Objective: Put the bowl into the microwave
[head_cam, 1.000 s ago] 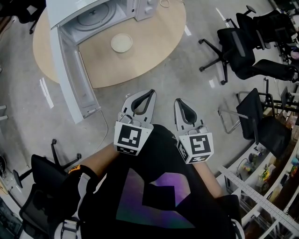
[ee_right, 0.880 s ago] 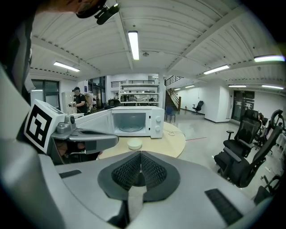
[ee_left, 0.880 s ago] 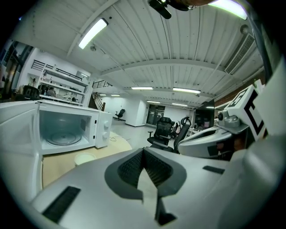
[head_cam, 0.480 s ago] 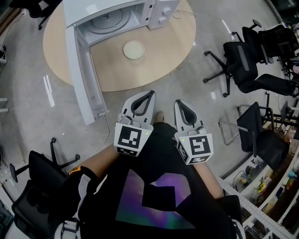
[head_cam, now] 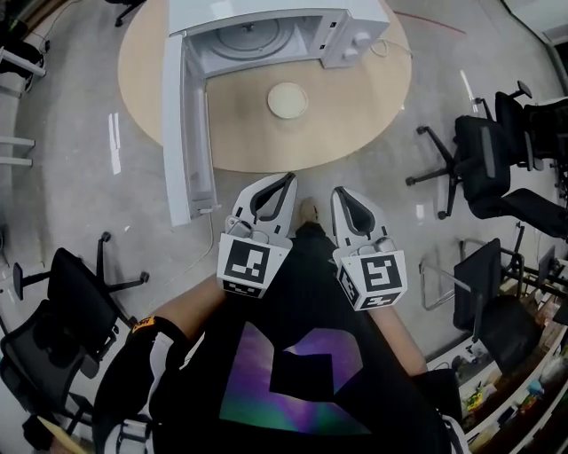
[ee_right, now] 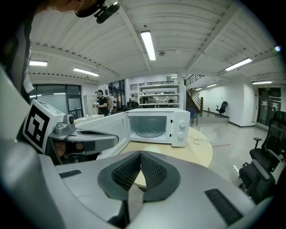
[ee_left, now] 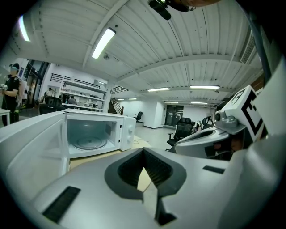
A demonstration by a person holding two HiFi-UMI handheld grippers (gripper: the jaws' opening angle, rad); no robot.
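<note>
Two hand-held grippers are hovering clenched and empty, short of the table holding the bowl.
The shallow round cream bowl (head_cam: 287, 100) is sitting upright on the round light-wood table (head_cam: 248, 133), its mouth facing up, just in front of the open cavity of the white microwave (head_cam: 355, 27) and beside its swung-open door (head_cam: 182, 133). Being circular, it is showing no long axis. It is lying ahead of the left gripper (head_cam: 282, 183) and right gripper (head_cam: 340, 193), well apart from both. Each gripper's jaws are pressing together with nothing between them.
</note>
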